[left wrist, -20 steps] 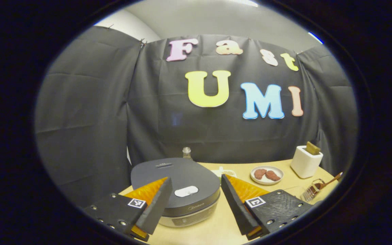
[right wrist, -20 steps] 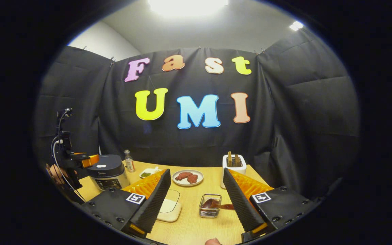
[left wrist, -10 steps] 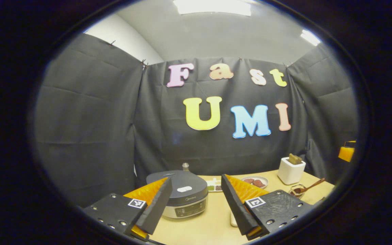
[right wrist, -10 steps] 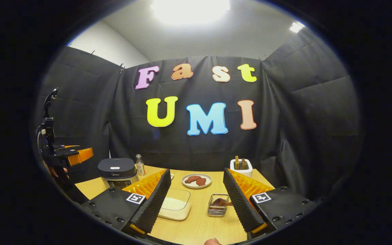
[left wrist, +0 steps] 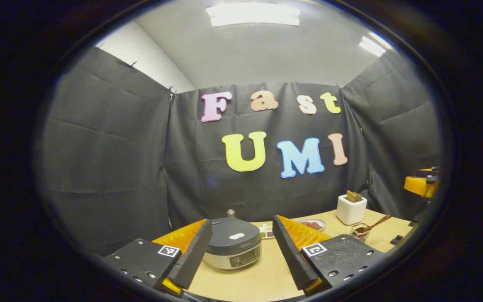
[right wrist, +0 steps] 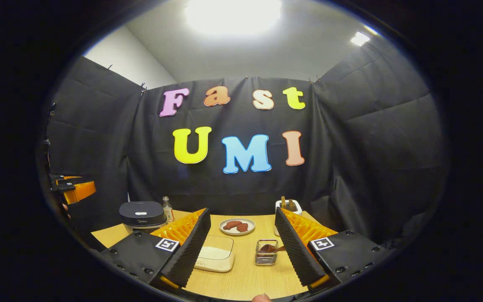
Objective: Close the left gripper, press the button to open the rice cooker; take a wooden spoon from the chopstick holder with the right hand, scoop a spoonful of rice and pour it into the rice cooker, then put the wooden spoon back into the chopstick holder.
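The dark grey rice cooker [left wrist: 233, 247] stands with its lid down and its white button [left wrist: 236, 236] on top. My left gripper [left wrist: 241, 221] hangs open in front of it, well short of the lid, with nothing between the fingers. The cooker [right wrist: 142, 214] also stands at the table's far left in the right gripper view, with the left gripper [right wrist: 74, 188] held high beside it. A wooden spoon [right wrist: 270, 248] lies in the wire holder [right wrist: 266, 253], with a box of rice [right wrist: 216, 258] next to it. My right gripper [right wrist: 241, 212] is open above them.
A white container [right wrist: 285, 208] with wooden pieces stands behind the wire holder. A plate of meat [right wrist: 236, 225] sits mid-table and a small bottle [right wrist: 167, 208] stands beside the cooker. A small condiment dish [left wrist: 266, 230] lies right of the cooker. The right gripper [left wrist: 421, 184] hovers at the far right.
Both grippers have drawn back and up from the table, so the cooker and the wire holder look smaller. The cooker's lid stays down and both grippers stay open.
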A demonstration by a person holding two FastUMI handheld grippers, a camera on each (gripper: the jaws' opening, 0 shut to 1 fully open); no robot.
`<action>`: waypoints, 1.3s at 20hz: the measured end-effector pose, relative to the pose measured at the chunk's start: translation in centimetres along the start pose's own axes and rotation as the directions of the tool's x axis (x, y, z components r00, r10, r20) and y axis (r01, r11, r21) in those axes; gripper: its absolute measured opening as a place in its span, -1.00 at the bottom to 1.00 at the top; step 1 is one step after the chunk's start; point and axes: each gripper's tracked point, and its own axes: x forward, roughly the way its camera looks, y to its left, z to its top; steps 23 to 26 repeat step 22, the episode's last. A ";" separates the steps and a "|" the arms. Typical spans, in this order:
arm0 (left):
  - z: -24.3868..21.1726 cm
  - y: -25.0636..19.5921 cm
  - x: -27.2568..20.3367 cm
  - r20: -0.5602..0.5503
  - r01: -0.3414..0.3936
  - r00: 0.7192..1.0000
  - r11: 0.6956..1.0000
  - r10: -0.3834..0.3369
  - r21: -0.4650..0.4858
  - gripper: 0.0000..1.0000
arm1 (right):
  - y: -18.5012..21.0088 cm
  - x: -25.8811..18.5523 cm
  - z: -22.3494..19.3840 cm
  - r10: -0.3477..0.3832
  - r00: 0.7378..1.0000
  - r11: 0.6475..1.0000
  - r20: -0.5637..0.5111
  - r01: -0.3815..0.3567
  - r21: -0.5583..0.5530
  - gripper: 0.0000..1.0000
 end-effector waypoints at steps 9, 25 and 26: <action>1.8 1.6 -1.9 0.035 0.003 0.999 1.000 -0.003 -0.011 0.80 | -1.5 -2.0 1.6 -0.062 0.998 0.998 0.028 0.061 0.022 0.95; 2.6 2.2 -2.7 0.052 0.020 0.998 1.000 -0.019 -0.019 0.80 | -0.8 -3.6 2.7 -0.075 0.996 0.997 0.053 0.075 0.000 0.95; 2.6 2.2 -2.7 0.052 0.020 0.998 1.000 -0.019 -0.019 0.80 | -0.8 -3.6 2.7 -0.075 0.996 0.997 0.053 0.075 0.000 0.95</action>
